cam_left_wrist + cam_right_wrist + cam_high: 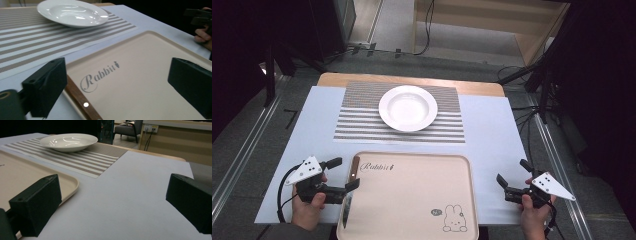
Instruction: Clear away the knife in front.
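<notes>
Your left gripper (343, 175) gapes wide, empty, straddling the wooden-handled knife (350, 187) on the beige rabbit-print plastic tray (412, 195) (grasp apparently next); right gripper (513, 176) idles open, empty.

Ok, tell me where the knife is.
In the high view the knife lies along the tray's left edge, right beside the open left gripper.

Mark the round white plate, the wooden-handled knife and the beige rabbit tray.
round white plate (407, 107): high view, centre of its bowl.
wooden-handled knife (355, 167): high view, brown handle.
beige rabbit tray (412, 200): high view, bare middle.
</notes>
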Demonstrator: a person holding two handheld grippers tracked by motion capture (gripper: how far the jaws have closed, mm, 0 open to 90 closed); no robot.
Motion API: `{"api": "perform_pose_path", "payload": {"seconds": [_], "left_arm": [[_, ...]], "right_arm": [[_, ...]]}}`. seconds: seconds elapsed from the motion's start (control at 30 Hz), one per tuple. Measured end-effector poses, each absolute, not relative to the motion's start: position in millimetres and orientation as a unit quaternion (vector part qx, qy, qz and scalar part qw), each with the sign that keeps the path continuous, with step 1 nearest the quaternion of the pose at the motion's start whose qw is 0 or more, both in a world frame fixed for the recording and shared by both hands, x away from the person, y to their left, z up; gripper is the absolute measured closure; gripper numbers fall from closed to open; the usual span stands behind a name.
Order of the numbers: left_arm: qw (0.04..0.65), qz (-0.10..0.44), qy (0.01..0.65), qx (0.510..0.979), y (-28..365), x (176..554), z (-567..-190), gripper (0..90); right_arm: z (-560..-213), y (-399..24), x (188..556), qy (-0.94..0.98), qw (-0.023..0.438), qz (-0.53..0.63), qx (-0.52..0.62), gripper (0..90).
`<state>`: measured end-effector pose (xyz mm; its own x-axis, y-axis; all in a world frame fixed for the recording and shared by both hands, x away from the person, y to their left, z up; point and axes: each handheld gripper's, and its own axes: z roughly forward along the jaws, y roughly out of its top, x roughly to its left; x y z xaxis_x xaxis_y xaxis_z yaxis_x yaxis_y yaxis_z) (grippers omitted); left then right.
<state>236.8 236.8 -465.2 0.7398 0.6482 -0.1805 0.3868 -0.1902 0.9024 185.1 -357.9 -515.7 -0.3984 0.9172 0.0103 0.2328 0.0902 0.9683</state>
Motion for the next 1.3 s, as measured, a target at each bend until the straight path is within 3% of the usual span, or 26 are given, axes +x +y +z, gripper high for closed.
{"api": "perform_pose_path", "payload": {"seconds": [1.3], "left_arm": [[0.539, 0.195, 0.388, 0.722, 300.8, 244.3, -469.6, 0.0]], "right_arm": [[-515.7, -357.5, 185.1, 0.659, 0.333, 0.513, 0.437, 0.0]]}}
